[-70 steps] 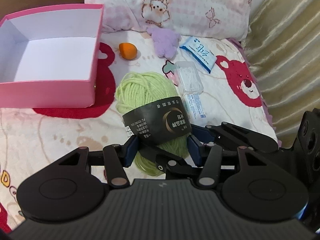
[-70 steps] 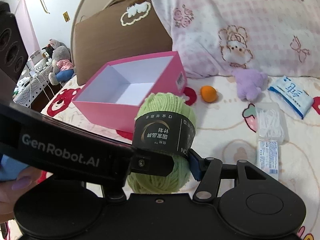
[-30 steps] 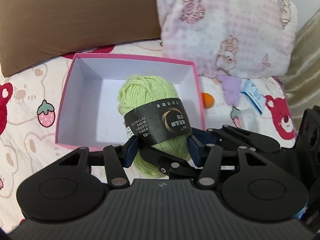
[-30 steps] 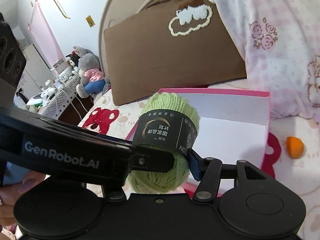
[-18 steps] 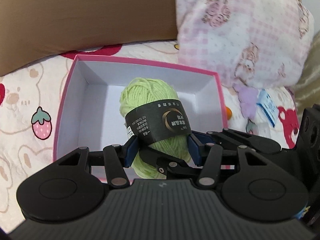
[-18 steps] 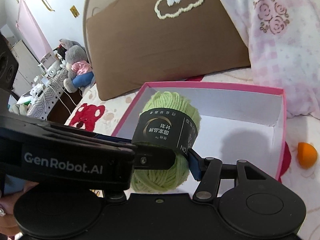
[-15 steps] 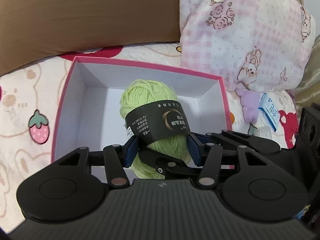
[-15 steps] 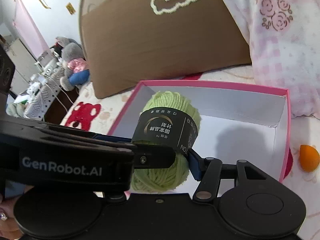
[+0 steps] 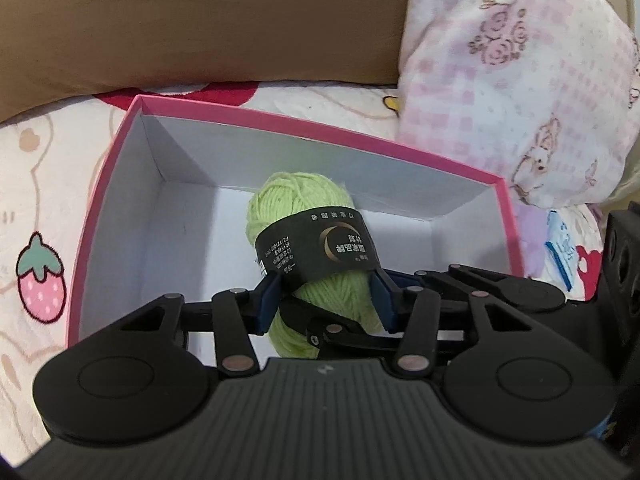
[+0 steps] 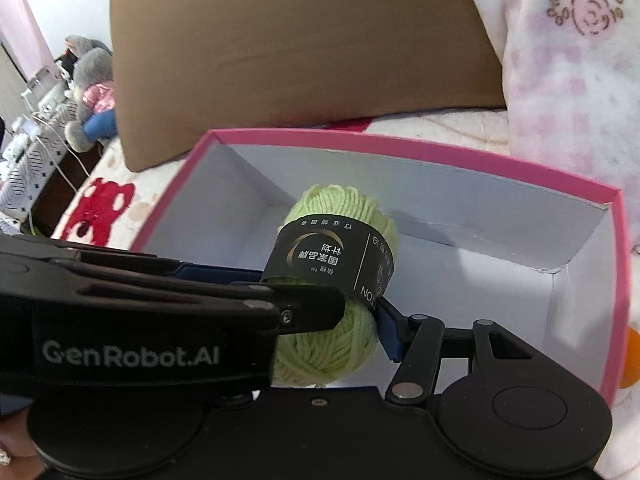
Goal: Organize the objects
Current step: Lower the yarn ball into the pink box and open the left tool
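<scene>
A green yarn ball (image 9: 304,200) with a black paper label is held over the open pink box (image 9: 320,124) with white inner walls. My left gripper (image 9: 326,298) is shut on the yarn, its blue pads pressing both sides. The yarn also shows in the right wrist view (image 10: 344,208), above the box (image 10: 400,140). My right gripper (image 10: 352,320) is shut on the same yarn ball; its left finger is hidden behind the left gripper's body. The yarn hangs inside the box's outline, above its floor.
A brown pillow (image 9: 200,20) and a pink checked pillow (image 9: 520,60) lie behind the box. A blue-white packet (image 9: 562,248) lies right of the box. An orange object (image 10: 632,356) shows past the box's right wall. Plush toys (image 10: 88,92) sit far left.
Both grippers carried the yarn from the bedsheet leftward to above the box, and over the last half second moved lower and closer to the box's inside.
</scene>
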Tool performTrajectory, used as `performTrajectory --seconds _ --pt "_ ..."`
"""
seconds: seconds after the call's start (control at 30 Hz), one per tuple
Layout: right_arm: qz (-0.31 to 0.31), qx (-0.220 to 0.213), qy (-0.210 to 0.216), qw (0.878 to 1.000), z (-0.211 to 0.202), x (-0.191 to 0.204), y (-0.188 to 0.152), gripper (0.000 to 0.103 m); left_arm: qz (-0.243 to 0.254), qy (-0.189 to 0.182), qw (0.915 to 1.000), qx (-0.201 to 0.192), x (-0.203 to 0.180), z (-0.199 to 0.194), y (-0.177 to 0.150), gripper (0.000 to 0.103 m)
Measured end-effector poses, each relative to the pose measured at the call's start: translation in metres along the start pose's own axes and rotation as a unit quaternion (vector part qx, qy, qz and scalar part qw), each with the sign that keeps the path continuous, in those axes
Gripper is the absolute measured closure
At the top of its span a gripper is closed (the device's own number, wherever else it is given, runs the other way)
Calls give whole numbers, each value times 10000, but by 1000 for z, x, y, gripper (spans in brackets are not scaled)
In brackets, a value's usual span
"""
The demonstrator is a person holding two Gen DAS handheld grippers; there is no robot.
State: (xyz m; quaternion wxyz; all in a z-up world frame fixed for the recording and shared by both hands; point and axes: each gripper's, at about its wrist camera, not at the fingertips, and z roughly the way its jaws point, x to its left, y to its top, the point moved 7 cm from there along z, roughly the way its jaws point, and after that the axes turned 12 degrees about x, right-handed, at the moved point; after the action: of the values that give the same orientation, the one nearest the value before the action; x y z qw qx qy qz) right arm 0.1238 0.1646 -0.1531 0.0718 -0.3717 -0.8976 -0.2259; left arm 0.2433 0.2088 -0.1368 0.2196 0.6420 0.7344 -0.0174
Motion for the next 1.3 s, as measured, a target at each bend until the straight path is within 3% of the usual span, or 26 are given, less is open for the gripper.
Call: performTrajectory --seconds 0.17,0.33,0.43,0.5,0.57,0.7,0.93,1.03,1.13,1.2,1.3 --pt "58 326 -31 9994 17 -4 2 36 -81 -25 9997 245 13 14 4 57" --pt "-126 508 140 9985 13 -1 -3 34 170 304 9992 176 9 12 0 60" --pt "-138 670 204 9974 17 -7 -10 44 336 445 9984 76 4 12 0 61" --pt "-135 637 138 9978 17 -8 -10 53 377 446 9983 23 1 14 1 62" --pt "-34 539 86 9985 15 -10 -7 55 470 438 9979 -91 -3 13 4 63" --pt "13 532 54 9986 14 -12 -4 55 376 209 9990 -91 -3 3 3 65" --pt "-192 392 20 9990 15 -7 -7 55 216 357 9991 -59 3 0 -3 70" --pt "-313 335 133 9989 8 -4 -14 51 -132 254 9996 -15 11 6 -6 70" --pt "-436 274 127 9986 2 -4 -19 52 -90 400 9991 -108 10 8 -10 70" --pt "-433 232 94 9987 -1 -5 -17 63 -65 501 9986 -128 9 10 -9 70" --pt "-279 301 258 9988 -1 -11 -13 65 22 588 9982 -63 8 8 -7 71"
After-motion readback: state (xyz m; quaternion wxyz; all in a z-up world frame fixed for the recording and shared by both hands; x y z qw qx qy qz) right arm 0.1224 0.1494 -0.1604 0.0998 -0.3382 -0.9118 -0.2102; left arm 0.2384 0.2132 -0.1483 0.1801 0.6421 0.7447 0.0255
